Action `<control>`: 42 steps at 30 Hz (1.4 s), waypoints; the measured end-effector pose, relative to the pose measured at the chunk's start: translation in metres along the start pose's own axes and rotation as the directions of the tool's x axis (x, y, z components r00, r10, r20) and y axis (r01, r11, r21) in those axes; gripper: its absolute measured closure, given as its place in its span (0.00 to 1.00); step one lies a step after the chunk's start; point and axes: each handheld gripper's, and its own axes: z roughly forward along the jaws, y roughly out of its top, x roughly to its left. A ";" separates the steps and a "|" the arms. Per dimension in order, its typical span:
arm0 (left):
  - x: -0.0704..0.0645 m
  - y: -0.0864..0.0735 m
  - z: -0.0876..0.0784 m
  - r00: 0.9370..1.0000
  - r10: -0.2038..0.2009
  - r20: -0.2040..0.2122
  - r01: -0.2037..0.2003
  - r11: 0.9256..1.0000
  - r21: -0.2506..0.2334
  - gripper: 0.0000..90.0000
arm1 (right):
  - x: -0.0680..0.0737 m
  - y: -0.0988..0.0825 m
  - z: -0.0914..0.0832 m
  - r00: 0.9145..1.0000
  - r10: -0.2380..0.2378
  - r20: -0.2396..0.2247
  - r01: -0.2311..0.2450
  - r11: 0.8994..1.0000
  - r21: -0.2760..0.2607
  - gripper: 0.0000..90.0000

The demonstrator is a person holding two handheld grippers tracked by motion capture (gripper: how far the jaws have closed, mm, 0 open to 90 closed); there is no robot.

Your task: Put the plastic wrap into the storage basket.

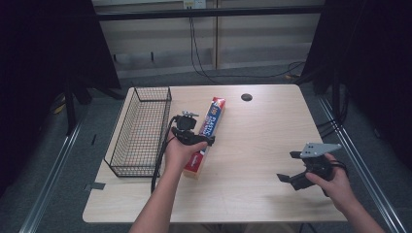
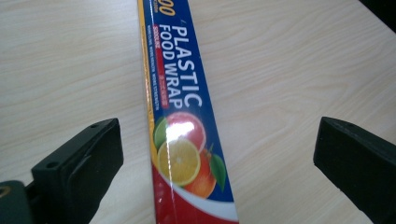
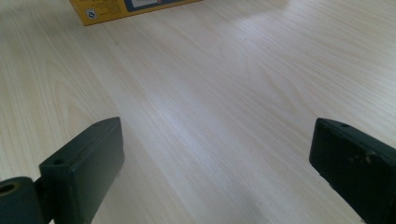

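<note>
A long box of plastic food wrap, blue and red with citrus fruit printed on it, lies on the wooden table just right of the wire basket. My left gripper hovers over the box's middle, open, its jaws standing wide on either side of the box without touching it. My right gripper is open near the table's front right, over bare wood, with nothing between its jaws. A yellow edge of the box shows at the top of the right gripper view.
A black wire basket stands along the table's left side, with nothing visible in it. A small dark round disc sits near the far edge. Cables hang behind the table.
</note>
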 end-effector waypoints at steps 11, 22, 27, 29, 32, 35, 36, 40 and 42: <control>-0.001 0.014 0.020 1.000 -0.013 -0.010 0.013 1.000 0.019 0.06 | -0.003 -0.001 -0.001 1.000 0.009 0.001 -0.009 1.000 0.006 0.03; 0.002 0.023 0.041 0.999 -0.039 -0.033 0.040 0.998 0.053 0.07 | -0.003 0.000 -0.002 1.000 0.012 -0.011 -0.012 1.000 -0.001 0.03; 0.002 0.025 0.049 0.998 -0.022 -0.063 0.027 0.996 0.081 0.10 | -0.004 0.001 -0.003 1.000 0.013 -0.014 -0.013 1.000 -0.005 0.03; 0.003 0.025 0.051 0.997 -0.026 -0.073 0.032 0.995 0.091 0.11 | -0.004 0.001 -0.003 1.000 0.013 -0.015 -0.013 1.000 -0.010 0.03; 0.004 0.023 0.056 0.995 -0.035 -0.094 0.045 0.993 0.106 0.13 | -0.004 0.001 -0.004 1.000 0.016 -0.012 -0.016 1.000 -0.006 0.03; 0.005 0.023 0.057 0.994 -0.034 -0.107 0.045 0.993 0.109 0.19 | -0.004 0.001 -0.004 1.000 0.019 -0.017 -0.019 1.000 -0.010 0.03; 0.005 0.022 0.059 0.994 -0.028 -0.106 0.041 0.992 0.122 0.19 | -0.005 0.001 -0.004 1.000 0.018 -0.017 -0.018 1.000 -0.011 0.03; 0.006 0.021 0.063 0.995 -0.009 -0.098 0.021 0.993 0.119 0.21 | -0.005 0.001 -0.005 1.000 0.020 -0.018 -0.020 1.000 -0.012 0.03; 0.006 0.020 0.065 0.995 0.006 -0.095 0.006 0.992 0.127 0.26 | -0.005 0.001 -0.005 1.000 0.019 -0.018 -0.019 1.000 -0.016 0.03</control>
